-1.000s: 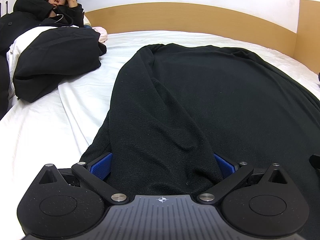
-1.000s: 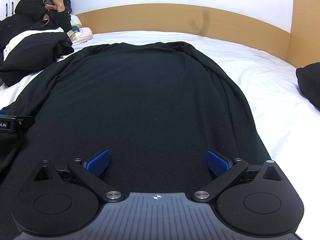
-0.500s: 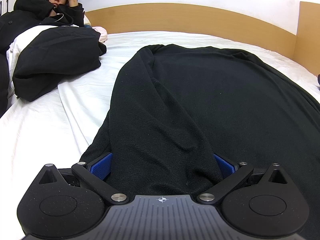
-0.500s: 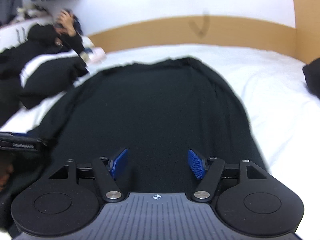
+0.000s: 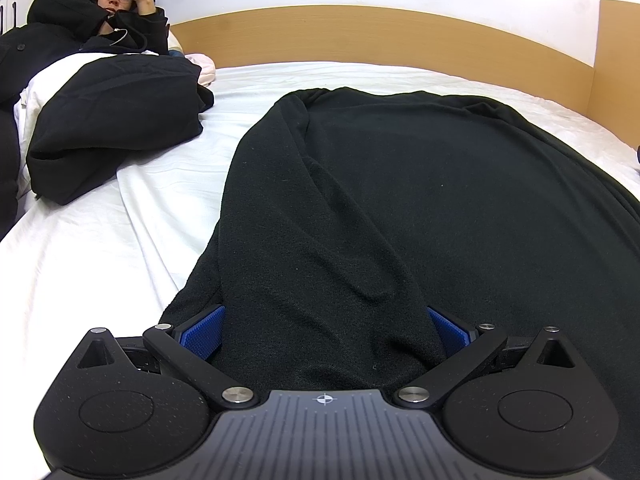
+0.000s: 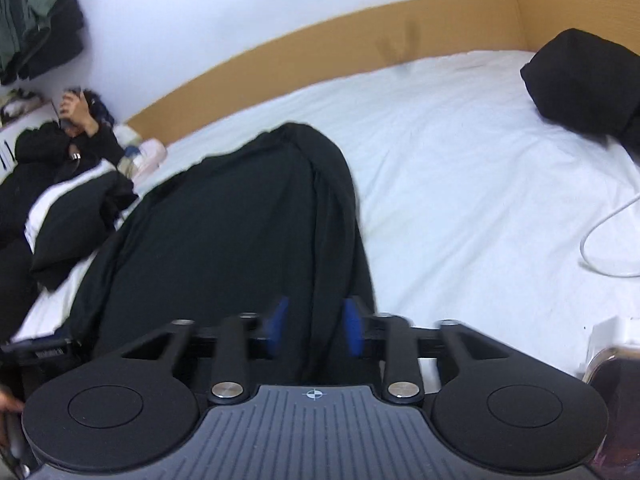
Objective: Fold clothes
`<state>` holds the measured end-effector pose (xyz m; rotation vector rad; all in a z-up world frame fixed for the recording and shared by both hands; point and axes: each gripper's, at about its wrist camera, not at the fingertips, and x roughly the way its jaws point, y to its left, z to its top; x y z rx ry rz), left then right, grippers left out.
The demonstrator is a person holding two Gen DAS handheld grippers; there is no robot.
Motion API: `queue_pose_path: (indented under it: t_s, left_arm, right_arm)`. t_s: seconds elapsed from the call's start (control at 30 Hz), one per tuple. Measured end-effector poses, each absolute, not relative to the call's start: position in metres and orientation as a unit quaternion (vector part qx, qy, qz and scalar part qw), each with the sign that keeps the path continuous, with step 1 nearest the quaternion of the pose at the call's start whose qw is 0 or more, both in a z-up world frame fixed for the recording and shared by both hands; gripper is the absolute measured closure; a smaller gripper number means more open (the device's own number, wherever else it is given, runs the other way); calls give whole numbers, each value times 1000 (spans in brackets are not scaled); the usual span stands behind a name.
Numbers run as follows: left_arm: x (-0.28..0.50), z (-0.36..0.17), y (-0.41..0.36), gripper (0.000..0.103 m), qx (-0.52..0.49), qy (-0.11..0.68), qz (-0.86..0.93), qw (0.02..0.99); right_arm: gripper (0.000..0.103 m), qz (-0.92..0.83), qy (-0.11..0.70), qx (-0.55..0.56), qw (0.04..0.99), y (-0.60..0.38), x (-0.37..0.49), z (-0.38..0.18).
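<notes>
My right gripper point(image 6: 314, 326) since lifted and narrowed, seemingly pinching black garment point(image 6: 224, 240) hem, blurred, left gripper point(image 5: 324, 330) wide apart around fabric at 6 o'clock

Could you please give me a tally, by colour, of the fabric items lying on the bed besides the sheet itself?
Black: 3, the garment being folded, the bundle at the left, the bundle at the far right
Pale pink: 1, the cloth by the headboard
Total: 4

No readable text. Left gripper point(image 6: 38, 354), lower left of the right wrist view, carries a pale label, possibly lettering, too blurred to read.
</notes>
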<state>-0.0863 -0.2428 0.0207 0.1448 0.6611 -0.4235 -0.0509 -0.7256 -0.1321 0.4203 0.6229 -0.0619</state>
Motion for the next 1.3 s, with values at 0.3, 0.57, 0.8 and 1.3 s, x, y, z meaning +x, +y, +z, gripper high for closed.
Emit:
queue_pose_path:
  t_s: [0.3, 0.57, 0.8, 1.3]
  left_arm:
    - [-87, 20, -242, 1, 69, 322, -207, 921]
    - [-87, 20, -241, 1, 68, 322, -207, 921]
    - [-87, 19, -241, 1, 68, 322, -207, 922]
    - [-88, 20, -242, 1, 67, 321, -205, 922]
  right_arm:
    - [83, -50, 336, 191, 921, -727, -52, -139]
    - [83, -53, 347, 185, 918, -716, -53, -143]
    - [71, -60, 347, 152, 923, -698, -41, -143]
    - [98, -62, 154, 58, 984, -650, -100, -55]
